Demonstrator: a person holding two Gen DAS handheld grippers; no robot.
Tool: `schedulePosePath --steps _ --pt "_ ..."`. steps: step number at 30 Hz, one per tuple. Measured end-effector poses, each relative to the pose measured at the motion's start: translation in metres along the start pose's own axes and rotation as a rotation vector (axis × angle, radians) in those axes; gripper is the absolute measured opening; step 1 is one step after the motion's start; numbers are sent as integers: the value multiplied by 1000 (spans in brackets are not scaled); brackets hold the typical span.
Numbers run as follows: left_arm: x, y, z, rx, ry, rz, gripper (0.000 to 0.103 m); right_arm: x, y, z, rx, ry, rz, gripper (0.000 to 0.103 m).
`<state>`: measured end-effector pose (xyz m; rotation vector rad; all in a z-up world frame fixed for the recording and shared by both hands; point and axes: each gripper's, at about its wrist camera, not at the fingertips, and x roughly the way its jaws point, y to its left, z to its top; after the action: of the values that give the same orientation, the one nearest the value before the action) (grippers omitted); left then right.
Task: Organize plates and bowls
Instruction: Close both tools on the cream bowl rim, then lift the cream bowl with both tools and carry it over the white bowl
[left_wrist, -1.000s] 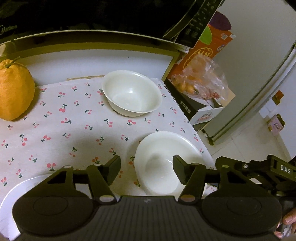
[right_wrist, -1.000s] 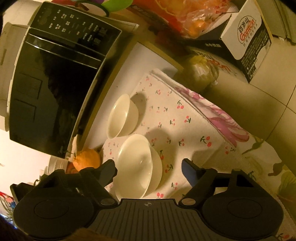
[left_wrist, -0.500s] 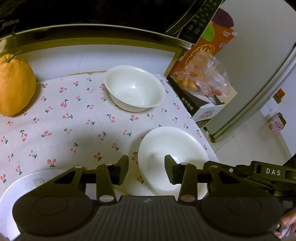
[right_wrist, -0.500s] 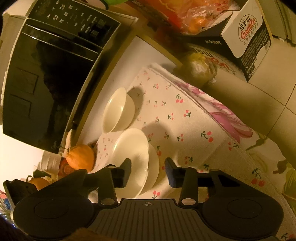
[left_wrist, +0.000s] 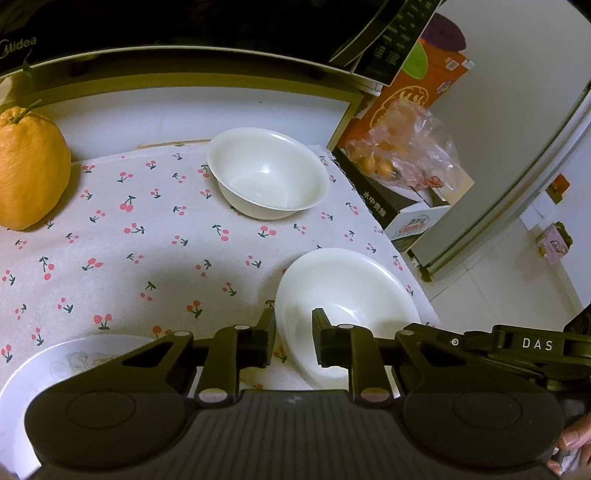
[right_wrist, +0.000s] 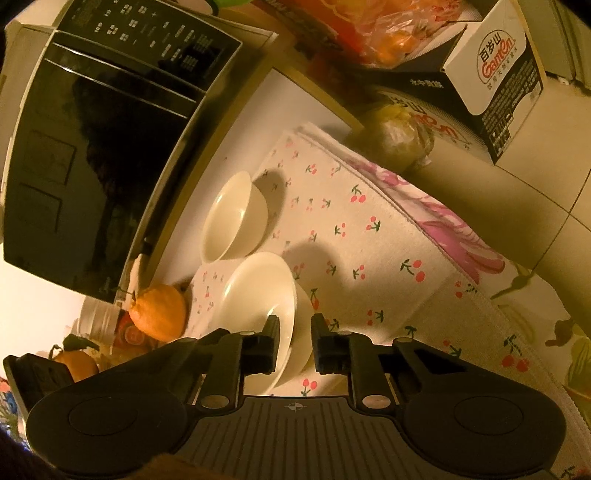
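Both claws are closing on the near bowl (left_wrist: 347, 295), which sits at the cloth's (left_wrist: 147, 240) edge nearest the floor: the left gripper (left_wrist: 293, 334) and right gripper (right_wrist: 294, 338) each straddle its rim; thin, slick rim grips could slip and tip it off that edge, or knock the far bowl (left_wrist: 267, 171)

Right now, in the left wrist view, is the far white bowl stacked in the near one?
No, the far bowl sits apart on the cherry-print cloth, well behind the near bowl.
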<state>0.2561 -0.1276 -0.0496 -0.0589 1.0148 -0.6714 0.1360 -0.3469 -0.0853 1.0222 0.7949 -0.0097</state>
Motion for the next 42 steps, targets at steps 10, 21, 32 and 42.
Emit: schedulePosePath --steps 10,21,32,42 --pt "-5 -2 -2 -1 -12 7 15 -1 5 -2 -25 1 1 14" --pt "-21 -6 -5 -16 -57 10 15 -13 22 -3 -80 -14 13 14" --pt "-47 -20 -18 -40 -121 -23 14 -38 34 -3 -130 -31 5 14" --pt "-70 -37 -42 -74 -176 -29 13 -62 45 -12 -217 -12 -11 14"
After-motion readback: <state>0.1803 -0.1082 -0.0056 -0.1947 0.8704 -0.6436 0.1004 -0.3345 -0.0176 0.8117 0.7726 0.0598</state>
